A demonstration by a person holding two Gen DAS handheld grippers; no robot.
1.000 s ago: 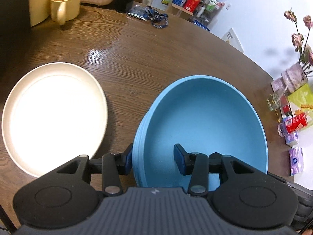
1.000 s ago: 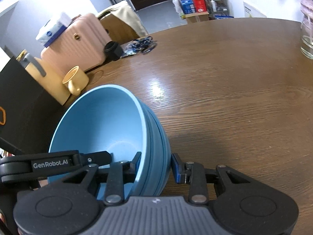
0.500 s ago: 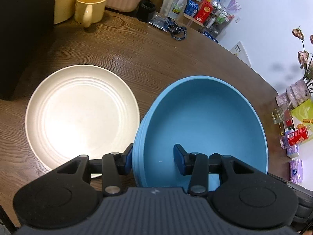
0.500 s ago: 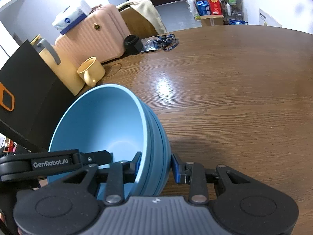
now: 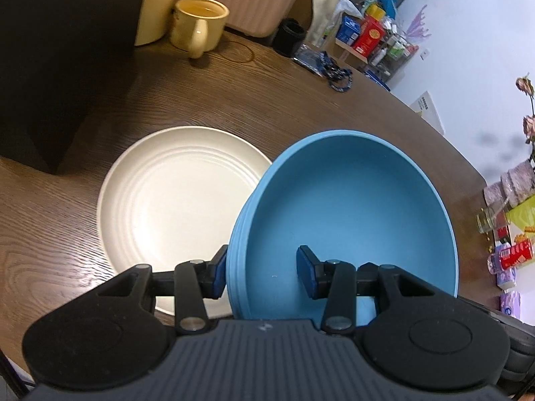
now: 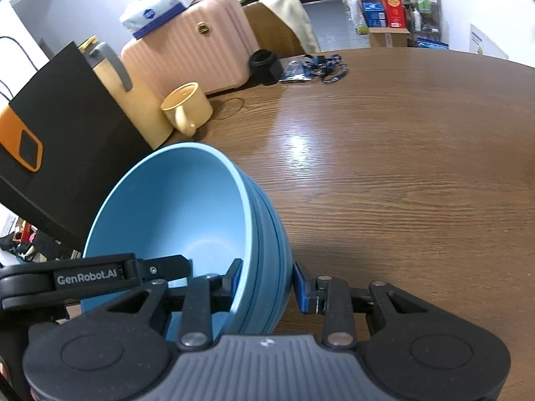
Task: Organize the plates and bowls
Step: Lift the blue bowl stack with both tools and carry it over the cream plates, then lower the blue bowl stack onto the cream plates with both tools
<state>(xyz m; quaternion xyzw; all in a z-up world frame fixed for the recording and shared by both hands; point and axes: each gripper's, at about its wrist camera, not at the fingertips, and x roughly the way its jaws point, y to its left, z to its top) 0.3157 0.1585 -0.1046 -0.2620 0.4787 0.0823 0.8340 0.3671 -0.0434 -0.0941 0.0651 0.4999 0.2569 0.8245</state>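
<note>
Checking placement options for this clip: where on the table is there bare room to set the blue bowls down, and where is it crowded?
Both grippers clamp the stacked blue bowls. Bare wood spreads wide right of the bowls, up to the lanyard. The white plate fills the left. Crowded spots: mug and black bag at the far left, snack packets on the right edge.

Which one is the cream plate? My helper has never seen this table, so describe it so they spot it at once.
On the round wooden table, look just in front of the yellow mug and beside the black bag. The cream plate lies flat there, left of the stack of blue bowls. It is the only pale, shallow dish, with ridged rings inside.
</note>
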